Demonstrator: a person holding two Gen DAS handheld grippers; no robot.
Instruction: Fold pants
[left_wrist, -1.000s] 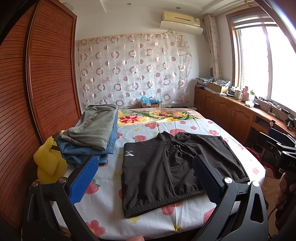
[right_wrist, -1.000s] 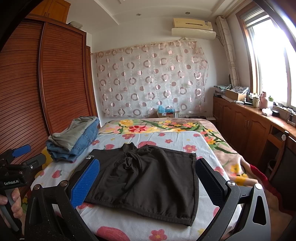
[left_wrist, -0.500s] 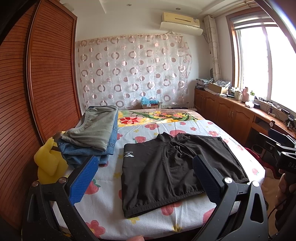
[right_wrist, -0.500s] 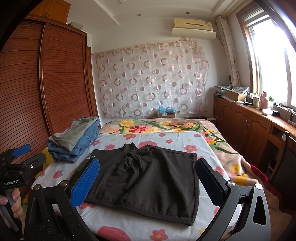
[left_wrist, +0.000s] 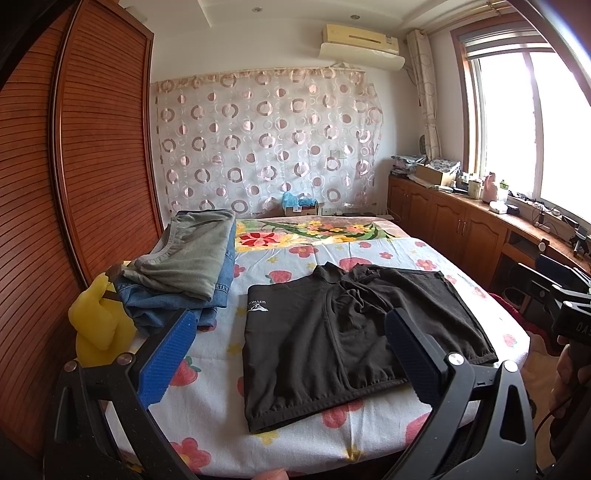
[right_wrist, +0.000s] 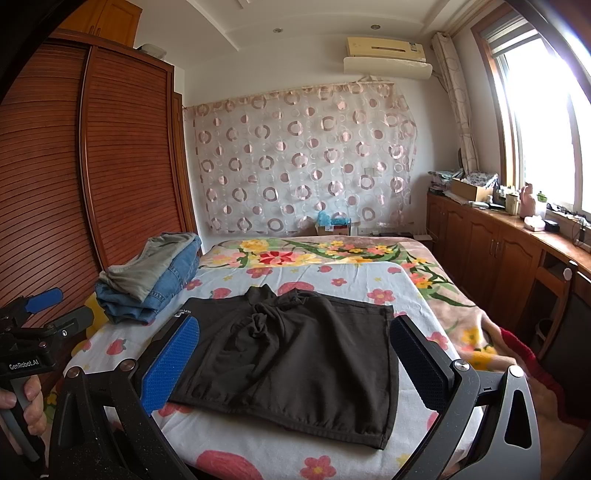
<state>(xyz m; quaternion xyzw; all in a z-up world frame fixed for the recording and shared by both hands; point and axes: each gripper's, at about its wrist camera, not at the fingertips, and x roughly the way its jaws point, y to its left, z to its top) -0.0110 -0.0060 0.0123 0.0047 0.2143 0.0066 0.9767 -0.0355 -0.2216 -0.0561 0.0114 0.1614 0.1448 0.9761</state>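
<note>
The black shorts (left_wrist: 354, 339) lie flat on the bed (left_wrist: 369, 424), bunched at the far middle, not yet folded. Both the left claw (left_wrist: 288, 354) and right claw (right_wrist: 295, 362) hover wide open, holding nothing, so all folding seems left to do.

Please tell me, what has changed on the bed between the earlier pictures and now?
Nothing has visibly changed. The black pants still lie flat on the bed, and both the left gripper and the right gripper stay open above them, holding nothing.
</note>
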